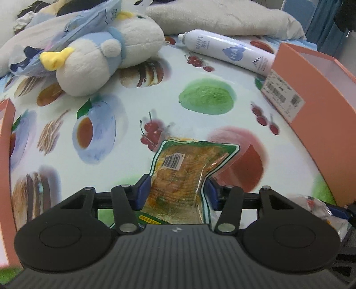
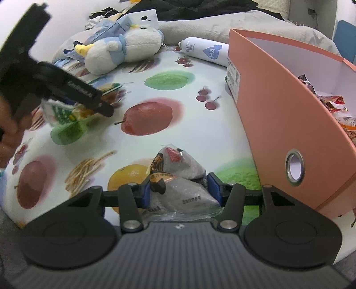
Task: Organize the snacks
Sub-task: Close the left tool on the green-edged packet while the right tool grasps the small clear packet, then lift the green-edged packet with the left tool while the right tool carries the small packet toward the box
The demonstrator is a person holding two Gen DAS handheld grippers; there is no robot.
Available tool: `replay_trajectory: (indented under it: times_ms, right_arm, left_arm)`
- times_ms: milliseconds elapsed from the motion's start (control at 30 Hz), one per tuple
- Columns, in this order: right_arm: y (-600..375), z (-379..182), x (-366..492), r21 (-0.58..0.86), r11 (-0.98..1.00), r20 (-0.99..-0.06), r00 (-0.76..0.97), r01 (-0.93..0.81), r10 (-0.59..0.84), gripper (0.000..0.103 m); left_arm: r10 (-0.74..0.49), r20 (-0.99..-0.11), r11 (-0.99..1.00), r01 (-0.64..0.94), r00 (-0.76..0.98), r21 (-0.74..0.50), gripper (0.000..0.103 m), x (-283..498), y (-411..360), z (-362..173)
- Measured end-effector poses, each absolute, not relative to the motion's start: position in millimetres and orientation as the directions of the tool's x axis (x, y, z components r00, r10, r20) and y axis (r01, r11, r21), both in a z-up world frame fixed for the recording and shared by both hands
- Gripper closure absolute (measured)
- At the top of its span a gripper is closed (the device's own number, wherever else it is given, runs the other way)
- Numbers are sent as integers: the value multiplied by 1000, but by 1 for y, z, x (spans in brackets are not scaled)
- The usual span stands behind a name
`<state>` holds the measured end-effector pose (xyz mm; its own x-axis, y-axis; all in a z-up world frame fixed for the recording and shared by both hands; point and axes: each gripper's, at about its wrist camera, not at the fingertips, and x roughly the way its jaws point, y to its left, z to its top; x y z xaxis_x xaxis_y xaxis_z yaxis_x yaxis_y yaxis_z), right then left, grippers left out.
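My left gripper (image 1: 176, 189) is shut on a green-edged orange snack packet (image 1: 189, 162), held above the fruit-print tablecloth (image 1: 133, 106). The right wrist view shows the same gripper (image 2: 104, 109) at the left with the packet (image 2: 64, 115) hanging under it. My right gripper (image 2: 181, 187) is shut on a clear grey snack bag with orange print (image 2: 178, 177), just left of the orange box (image 2: 289, 124). That box holds several snack packets (image 2: 333, 106) and also shows in the left wrist view (image 1: 316, 93).
A white and blue plush toy (image 1: 106, 55) lies at the back left. A white spray bottle (image 1: 227, 51) lies on its side behind the box. Grey bedding (image 1: 222, 17) sits at the back. Another orange edge (image 1: 5, 155) stands at the far left.
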<state>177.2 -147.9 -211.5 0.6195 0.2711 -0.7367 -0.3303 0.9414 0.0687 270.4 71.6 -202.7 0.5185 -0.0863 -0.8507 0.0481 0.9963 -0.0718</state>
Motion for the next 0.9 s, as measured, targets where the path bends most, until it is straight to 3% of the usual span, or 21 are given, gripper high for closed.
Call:
replay_trajectory:
  times_ms: [567, 700, 900]
  right_arm:
    - [-156, -192, 174, 74, 951, -730, 634, -301, 257, 50]
    - [-156, -181, 174, 78, 950, -718, 644, -303, 264, 50]
    - [-156, -174, 175, 76, 950, -710, 652, -303, 265, 50]
  left_arm:
    - [-182, -800, 961, -71, 572, -268, 57, 215, 65, -175]
    - [-200, -789, 959, -48, 580, -279, 71, 214, 59, -163]
    - [-206, -788, 962, -25, 580, -271, 78, 218, 52, -162]
